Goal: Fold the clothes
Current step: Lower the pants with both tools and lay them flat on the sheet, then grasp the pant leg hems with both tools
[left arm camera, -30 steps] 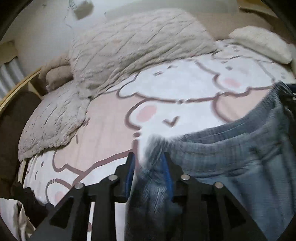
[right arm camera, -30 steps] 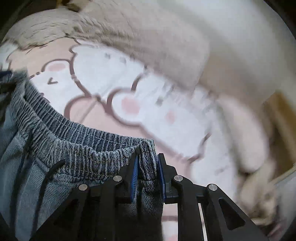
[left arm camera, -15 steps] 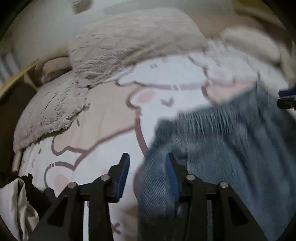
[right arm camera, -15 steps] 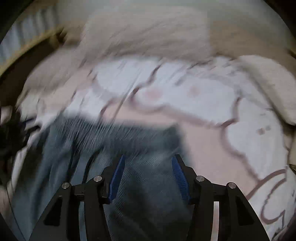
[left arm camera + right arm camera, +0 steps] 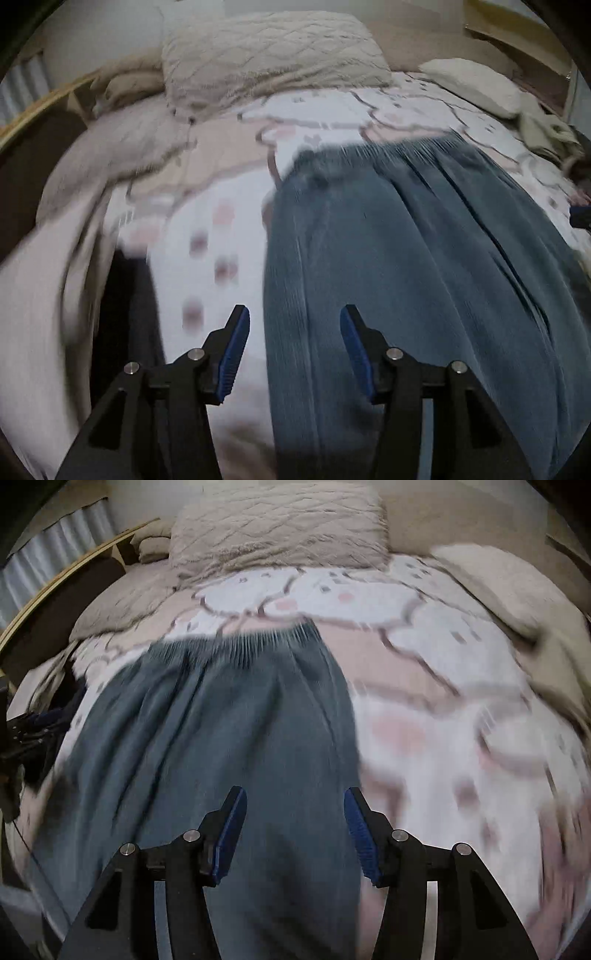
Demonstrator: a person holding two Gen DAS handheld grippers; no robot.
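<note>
Both tongs (image 5: 294, 334) (image 5: 295, 816) gape empty above grey trousers (image 5: 236, 716).

The trousers (image 5: 424, 258) lie flat on the bed (image 5: 207, 229), waistband toward twelve o'clock. Beyond the waistband, at twelve, a blanket (image 5: 273, 51) is heaped at the head of the bed. A pillow (image 5: 476, 86) lies at two o'clock. The left tool (image 5: 294, 341) hangs over the trousers' nine o'clock edge, the right tool (image 5: 293, 821) over their three o'clock edge.
</note>
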